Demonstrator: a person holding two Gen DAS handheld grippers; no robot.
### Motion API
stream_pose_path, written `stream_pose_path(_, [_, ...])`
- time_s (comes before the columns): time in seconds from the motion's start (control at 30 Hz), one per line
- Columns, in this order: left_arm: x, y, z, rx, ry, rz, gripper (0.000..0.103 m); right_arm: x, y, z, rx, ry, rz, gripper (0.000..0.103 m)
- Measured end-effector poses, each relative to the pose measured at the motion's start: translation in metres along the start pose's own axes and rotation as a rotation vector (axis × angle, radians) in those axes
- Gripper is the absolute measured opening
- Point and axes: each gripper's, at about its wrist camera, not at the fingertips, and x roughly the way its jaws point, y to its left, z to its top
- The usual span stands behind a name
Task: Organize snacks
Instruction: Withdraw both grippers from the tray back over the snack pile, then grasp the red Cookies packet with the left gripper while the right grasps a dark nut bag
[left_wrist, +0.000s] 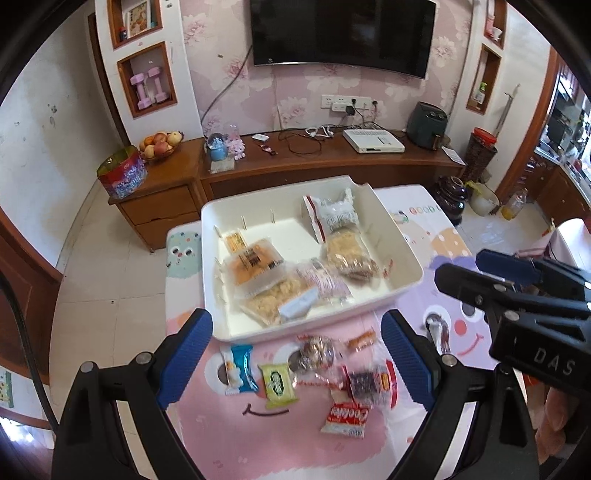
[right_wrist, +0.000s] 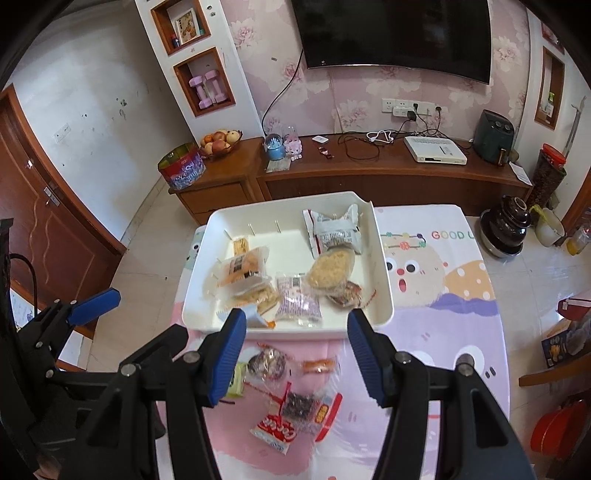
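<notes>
Left wrist view: I see my left gripper (left_wrist: 295, 354) at the bottom of the frame, fingers spread apart with nothing between them. The white tray (left_wrist: 218, 214) sits at centre frame with several snack packets inside. Loose snacks lie on the pink tablecloth (left_wrist: 424, 424) below it, among them a blue packet (left_wrist: 239, 369), a green packet (left_wrist: 277, 384) and a red cookie packet (left_wrist: 345, 419). The right gripper (left_wrist: 458, 271) enters at the right edge.

Right wrist view: My right gripper (right_wrist: 295, 354) fills the lower centre, fingers apart and empty, just below the tray's near rim. The cookie packet lies beneath it.
</notes>
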Motion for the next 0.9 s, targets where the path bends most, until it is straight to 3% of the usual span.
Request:
stream_pose_path(0.27, [0.022, -0.002, -0.055, 0.009, 0.09, -0.021, 0.092, 0.014, -0.005, -0.033, -0.044, 0.044, -0.027, 0.058])
stream_pose_path(0.63, [0.089, -0.017, -0.142, 0.01, 0.272, -0.047, 0.092, 0.103, -0.014, -0.102, -0.034, 0.27, -0.029, 0.057])
stream_pose_path(0.9, [0.106, -0.006, -0.168, -0.039, 0.334, -0.018, 0.092, 0.155, 0.007, -0.131, -0.073, 0.36, -0.021, 0.057])
